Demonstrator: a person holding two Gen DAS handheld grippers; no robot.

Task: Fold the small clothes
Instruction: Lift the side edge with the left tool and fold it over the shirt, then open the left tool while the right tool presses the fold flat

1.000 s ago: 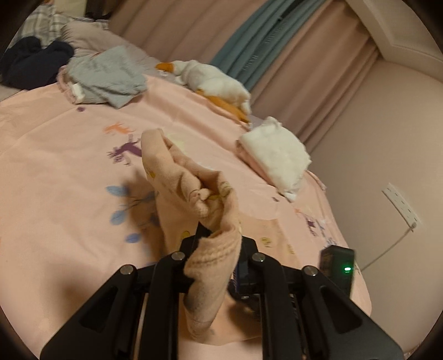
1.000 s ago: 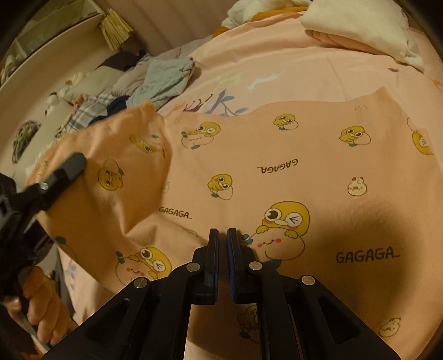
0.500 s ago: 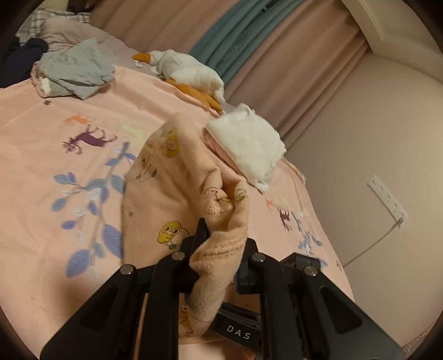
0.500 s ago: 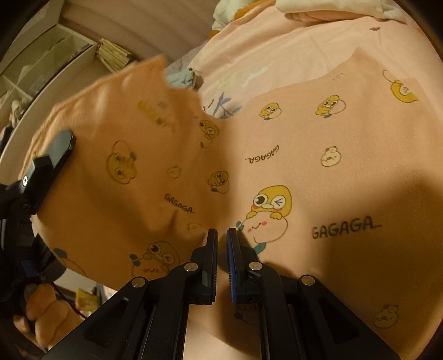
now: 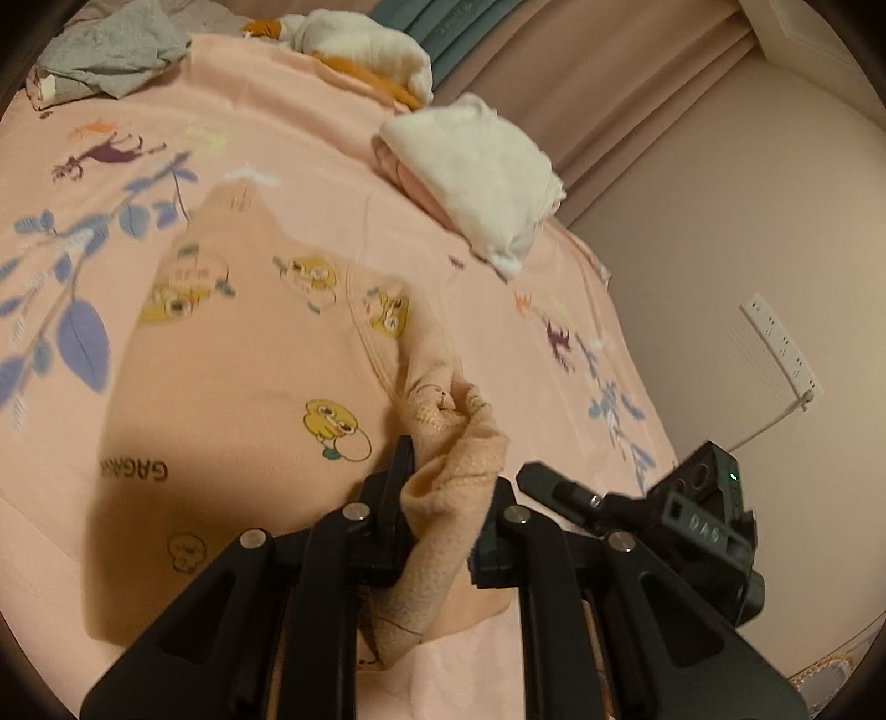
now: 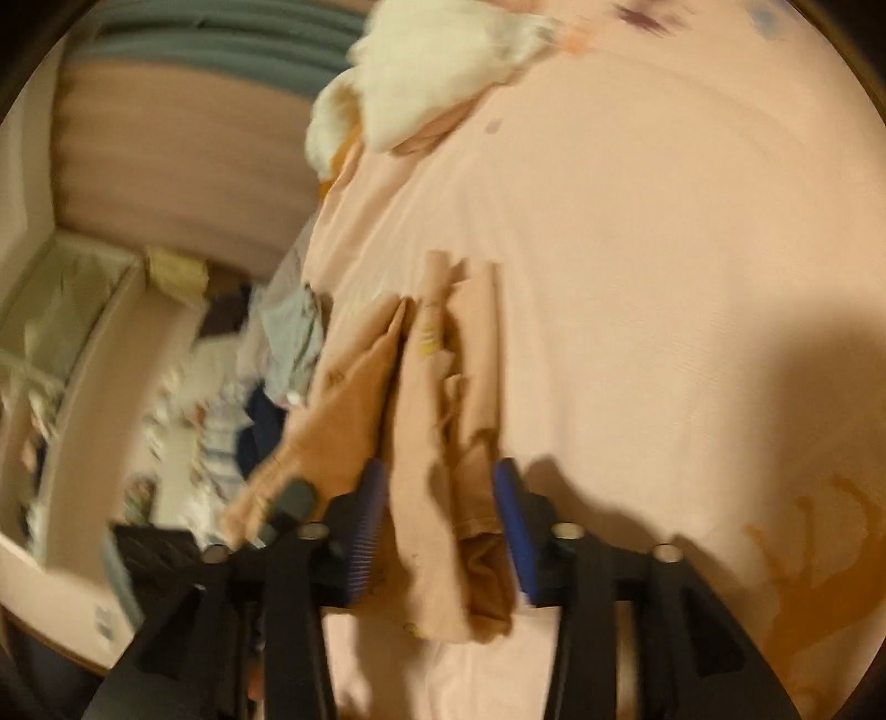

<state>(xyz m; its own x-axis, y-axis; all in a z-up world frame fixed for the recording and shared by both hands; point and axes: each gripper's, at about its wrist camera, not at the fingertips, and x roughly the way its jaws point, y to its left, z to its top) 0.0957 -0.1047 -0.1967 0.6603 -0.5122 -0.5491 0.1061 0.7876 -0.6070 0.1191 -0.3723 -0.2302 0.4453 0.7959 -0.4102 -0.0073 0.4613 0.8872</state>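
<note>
1. On the bed's pink printed sheet [image 5: 310, 138], near its right edge: one peach garment [image 5: 243, 376] with yellow duck prints and "GAGAGA" lettering. Most of it lies spread on the sheet; one bunched, ribbed edge rises off it.
2. Left tool [image 5: 446, 487]: black, jaws partly apart, the bunched ribbed edge of the garment gripped between them and hanging down between the fingers.
3. Right tool [image 6: 437, 531]: black with blue ridged pads [image 6: 518, 526], jaws fairly wide, several folded layers of the peach garment [image 6: 426, 443] standing between them. The view is blurred; whether the pads press the cloth cannot be told. Its body shows at the lower right of the left wrist view [image 5: 703, 509], just beside the left tool, with a small green light.
4. White fluffy folded item [image 5: 476, 177]: on a pink folded piece, at the sheet's far right edge, well apart from the garment.
5. White and orange plush toy [image 5: 360, 50]: at the far edge of the bed, by the teal curtain [image 5: 443, 27].
6. Grey crumpled garment [image 5: 116, 50]: far left corner of the bed.
7. White power strip [image 5: 781, 343]: on the wall right of the bed, cord hanging from it.
8. Clothes heap [image 6: 260, 376]: beyond the bed's edge in the right wrist view, too blurred to itemise.
</note>
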